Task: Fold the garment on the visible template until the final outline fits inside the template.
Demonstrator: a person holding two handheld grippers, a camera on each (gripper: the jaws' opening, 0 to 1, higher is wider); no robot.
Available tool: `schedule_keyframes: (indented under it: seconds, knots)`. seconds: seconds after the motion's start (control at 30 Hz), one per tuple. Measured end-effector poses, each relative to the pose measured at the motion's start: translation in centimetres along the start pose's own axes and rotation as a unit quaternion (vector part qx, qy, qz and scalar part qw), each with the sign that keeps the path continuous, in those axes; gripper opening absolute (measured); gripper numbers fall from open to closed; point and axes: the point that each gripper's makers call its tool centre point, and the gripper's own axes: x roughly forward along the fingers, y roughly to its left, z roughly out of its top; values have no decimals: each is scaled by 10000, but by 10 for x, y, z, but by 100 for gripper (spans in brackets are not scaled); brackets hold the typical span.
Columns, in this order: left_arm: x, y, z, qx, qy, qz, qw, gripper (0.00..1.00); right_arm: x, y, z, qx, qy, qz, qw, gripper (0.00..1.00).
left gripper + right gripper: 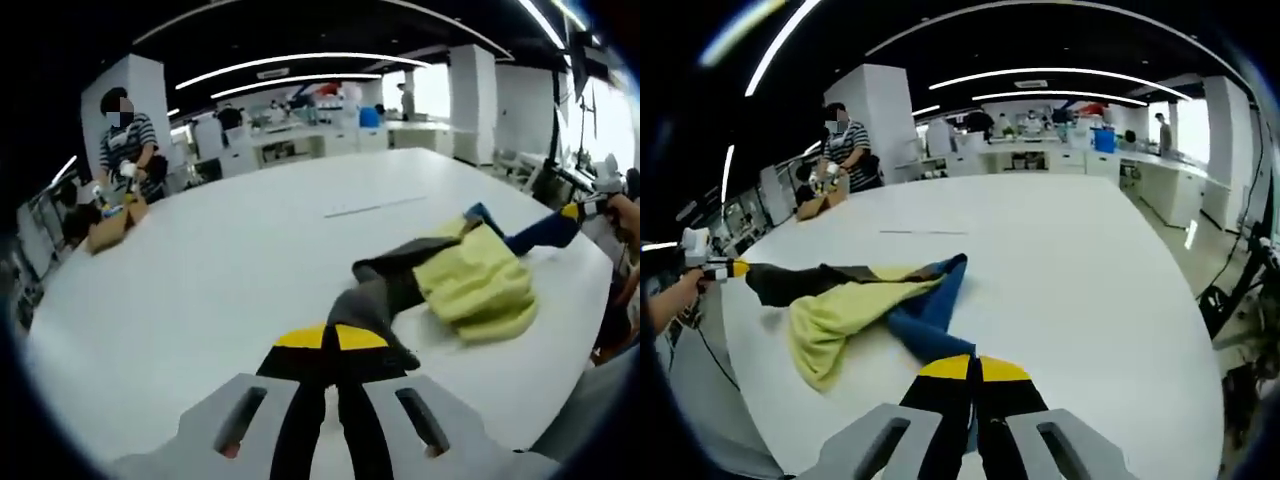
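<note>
In the left gripper view, the left tool (331, 338) is clenched on the dark grey end of the garment (470, 280), its yellow-tipped jaws pressed together over the cloth. The garment lies crumpled on the white surface (230, 260), grey nearest, pale yellow in the middle, blue at the far end. There the right tool (572, 211) grips the blue part, held by a person's hand (625, 212) at the surface's edge.

In the right gripper view, the right tool (973, 369) is clenched on the blue end of the garment (865, 300), which stretches away across the surface (1070, 260) toward the left tool (737, 268), pinching the dark end.

Farther back, a thin line (375, 206) marks the surface. At the far edge stands a brown cardboard box (110, 222); what it holds cannot be made out. A person in a striped shirt (127, 145) stands over it. Beyond are white counters and a blue bin (1102, 138).
</note>
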Motion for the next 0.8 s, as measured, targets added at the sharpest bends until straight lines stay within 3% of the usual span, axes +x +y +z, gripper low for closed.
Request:
schedule_keyframes:
  seconds: [0.27,0.5,0.6,0.8]
  knots:
    - [9,38,-22,177,452,436,9979,0,-9,-42,-1,-85,227,-380,9990,0]
    - [18,49,-33,328,756,563,9950,0,-12,-76,-7,-147,470,-695,9964,0]
    - [23,55,-37,450,880,649,9930,0,-8,-87,-12,-44,562,-748,9956,0]
    - [33,70,-41,638,1083,799,9888,0,-7,-102,-25,-229,888,-923,9915,0]
